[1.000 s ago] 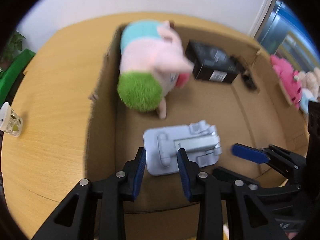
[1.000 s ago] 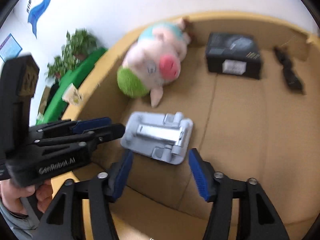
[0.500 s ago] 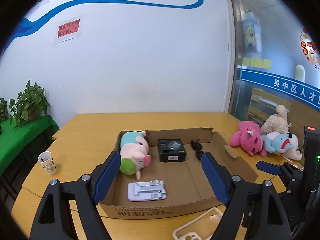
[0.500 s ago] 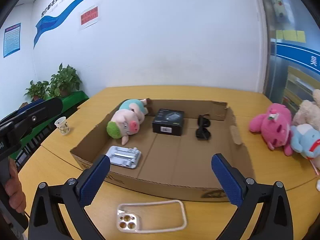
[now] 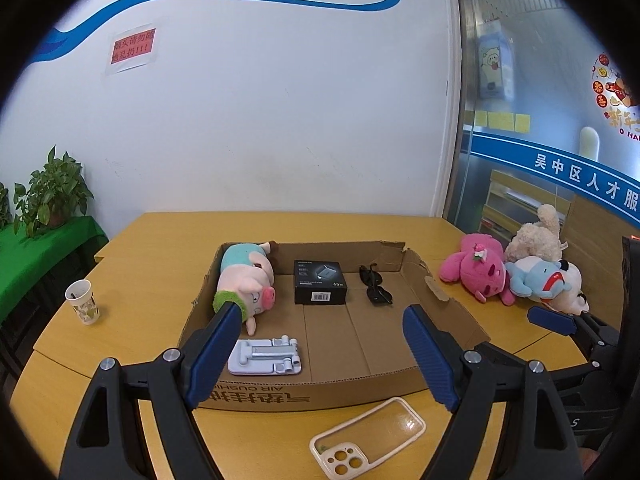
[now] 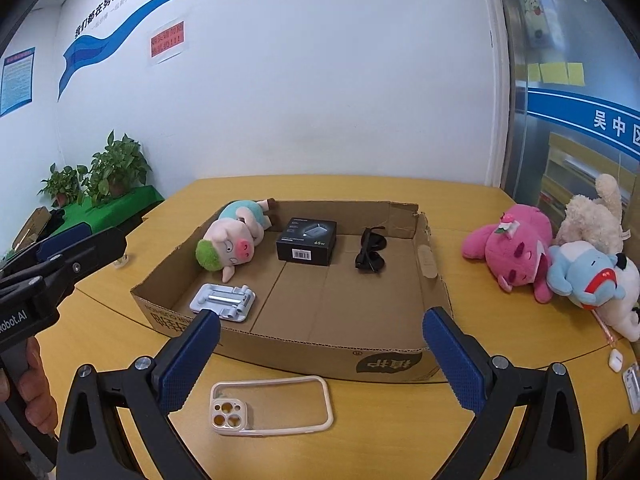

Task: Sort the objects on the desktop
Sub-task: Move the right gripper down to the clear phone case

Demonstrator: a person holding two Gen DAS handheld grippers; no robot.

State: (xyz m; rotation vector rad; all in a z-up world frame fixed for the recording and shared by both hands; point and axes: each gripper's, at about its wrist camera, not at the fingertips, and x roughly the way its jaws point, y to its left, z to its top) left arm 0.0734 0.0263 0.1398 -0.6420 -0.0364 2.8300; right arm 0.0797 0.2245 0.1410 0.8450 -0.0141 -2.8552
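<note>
A shallow cardboard box [image 5: 256, 394] [image 6: 384, 364] lies on the wooden table. Inside it are a pink pig plush [image 5: 246, 286] [image 6: 230, 242], a black charger box [image 5: 319, 287] [image 6: 307, 241], black sunglasses [image 5: 375, 289] [image 6: 370, 249] and a grey folding phone stand [image 5: 264, 357] [image 6: 223, 301]. A clear phone case [image 5: 366, 440] [image 6: 272, 404] lies on the table in front of the box. My left gripper [image 5: 320, 354] and my right gripper [image 6: 322, 360] hang above the box's near edge, both open with nothing between their fingers.
Pink, beige and blue-white plush toys [image 5: 516, 276] [image 6: 560, 260] are piled on the table at the right. A paper cup [image 5: 83, 302] stands at the left. A small white earbud case [image 6: 616, 360] lies at the far right edge. Potted plants [image 6: 100, 172] stand on a green-covered bench.
Both grippers let go of the grey phone stand, which now lies in the box, opened wide, and pulled back and up from the box.
</note>
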